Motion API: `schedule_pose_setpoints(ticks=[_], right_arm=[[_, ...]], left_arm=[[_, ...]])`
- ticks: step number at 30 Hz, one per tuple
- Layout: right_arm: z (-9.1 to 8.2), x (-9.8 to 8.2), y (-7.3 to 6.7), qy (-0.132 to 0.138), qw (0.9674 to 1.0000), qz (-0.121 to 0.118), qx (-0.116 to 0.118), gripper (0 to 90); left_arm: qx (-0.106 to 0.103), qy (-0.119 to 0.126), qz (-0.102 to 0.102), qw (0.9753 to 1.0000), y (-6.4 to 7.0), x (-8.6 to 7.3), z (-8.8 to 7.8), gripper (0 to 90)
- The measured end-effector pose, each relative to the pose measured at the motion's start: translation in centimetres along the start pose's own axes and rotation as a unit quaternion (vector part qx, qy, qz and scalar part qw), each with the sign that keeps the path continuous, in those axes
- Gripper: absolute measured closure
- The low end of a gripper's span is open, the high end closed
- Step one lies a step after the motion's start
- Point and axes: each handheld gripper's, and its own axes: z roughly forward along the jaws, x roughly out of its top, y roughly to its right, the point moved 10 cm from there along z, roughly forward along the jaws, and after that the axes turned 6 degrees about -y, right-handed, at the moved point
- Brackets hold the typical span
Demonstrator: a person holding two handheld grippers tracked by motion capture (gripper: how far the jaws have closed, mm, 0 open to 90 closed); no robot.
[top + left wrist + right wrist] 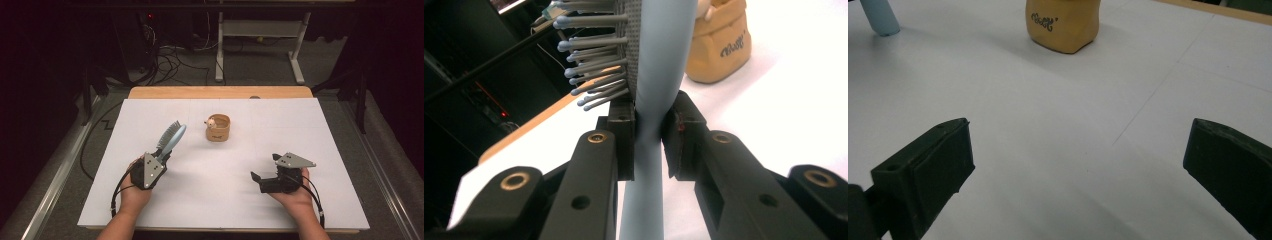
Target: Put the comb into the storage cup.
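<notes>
Your left gripper (pixel 161 159) is clamped on the brush (pixel 171 136) at the neck, where handle meets head; in the left gripper view both pads pinch the pale blue stem (pixel 650 125) from either side, bristles (pixel 591 65) pointing left in that view. From above, the brush sticks out toward 1 o'clock from your left hand, head raised above the table (pixel 200 200), well short of the pouch (pixel 218 128). The pouch stands upright at 12 o'clock, back of centre, something small and pale poking out of its mouth. Your right gripper (pixel 265 175) sits at 4 o'clock, jaws spread wide with nothing between them, aimed at the pouch across bare table. Risks: the stem is smooth and round and the pinch is narrow, so I'd expect the brush to swivel in the pads if the head bumps anything. The pouch looks soft and light; push the brush into it one-handed and it'll likely tip or skid toward 12. The mouth is small against the brush head, so bristles could snag the rim. Bring the right in to steady the pouch wall first, but don't crush the opening shut.
</notes>
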Motion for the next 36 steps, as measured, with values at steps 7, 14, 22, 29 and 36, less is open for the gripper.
schedule_pose_setpoints(ticks=[7,14,22,29,36], right_arm=[[-0.8,-0.1,0.1,0.019,0.9998,0.008,-0.003,0.3],[-1.2,-0.1,-0.1,0.030,0.9995,0.008,0.000,0.3],[-1.4,0.0,-0.2,0.039,0.9992,0.009,0.005,0.3],[-1.6,0.2,-0.2,0.045,0.9989,0.012,0.005,0.3],[-1.6,0.2,-0.3,0.047,0.9988,0.012,0.008,0.3]], left_arm=[[-0.012,0.007,-0.036,0.9992,-0.6,-0.1,-0.2,76.6],[-0.029,0.016,-0.065,0.9973,-0.8,0.0,-0.3,76.7],[-0.045,0.024,-0.077,0.9957,-0.5,0.2,-0.4,76.7],[-0.059,0.031,-0.081,0.9945,0.2,0.6,-0.5,76.7],[-0.065,0.032,-0.072,0.9948,0.8,0.8,-0.5,76.7]])
